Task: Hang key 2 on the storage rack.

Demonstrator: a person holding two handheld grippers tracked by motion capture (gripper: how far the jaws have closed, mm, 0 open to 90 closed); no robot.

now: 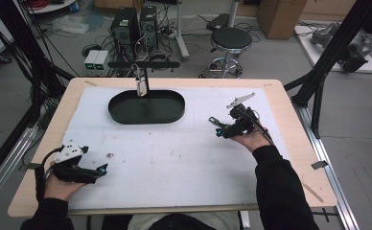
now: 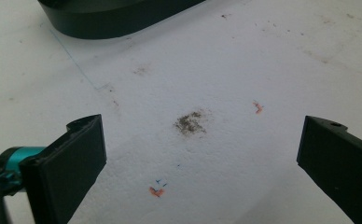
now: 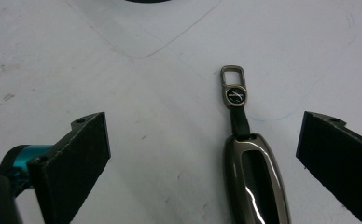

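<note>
Jaws of the right hand-held gripper stand wide apart with a key fob lying flat on the white mat between them, nearer the right jaw than the left; nothing is clamped yet. The fob's short strap and metal clip point away from the gripper toward the black oval tray, so the gripper seems lined up along the fob's length, probably to close across its narrow sides. Seen from the high view, this right hand-held gripper sits to the right of the tray and nearer the person, low over the worktop. Well to the tray's left and nearer the person, the left hand-held gripper rests with its jaws also spread, over bare mat marked only by a dark smudge and small orange flecks; it looks parked out of the way. A stand rises from the tray's far edge.
</note>
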